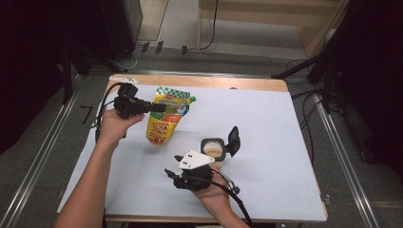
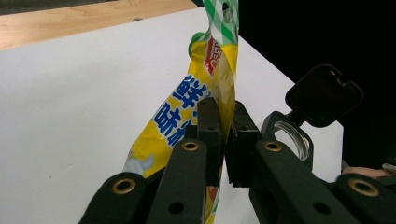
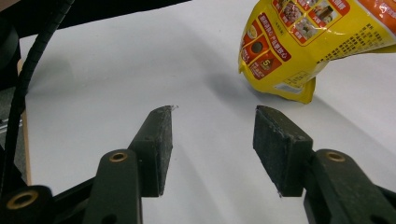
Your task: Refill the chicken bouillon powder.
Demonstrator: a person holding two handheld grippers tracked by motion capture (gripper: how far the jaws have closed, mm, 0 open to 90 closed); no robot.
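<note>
A yellow food pouch [image 1: 163, 124] with a green checked top and a green spout hangs tilted, its bottom end on or just over the white mat [image 1: 271, 118]. My left gripper [image 1: 164, 108] reaches in from the left and is shut on the pouch's upper part. In the left gripper view both pads of that gripper [image 2: 226, 122] pinch the pouch [image 2: 187, 109] edge-on. My right gripper [image 1: 171, 177] rests low near the front of the table, and in its own view the right gripper [image 3: 212, 126] is open with nothing between its jaws. The pouch's lower end [image 3: 303, 42] lies ahead of it.
A small clear jar [image 1: 214, 150] with a tan filling stands just behind my right hand, its black flip lid [image 1: 234, 138] open and upright; the lid [image 2: 323, 95] also appears beyond my left jaws. The table's wooden rim [image 1: 214, 82] runs along the back.
</note>
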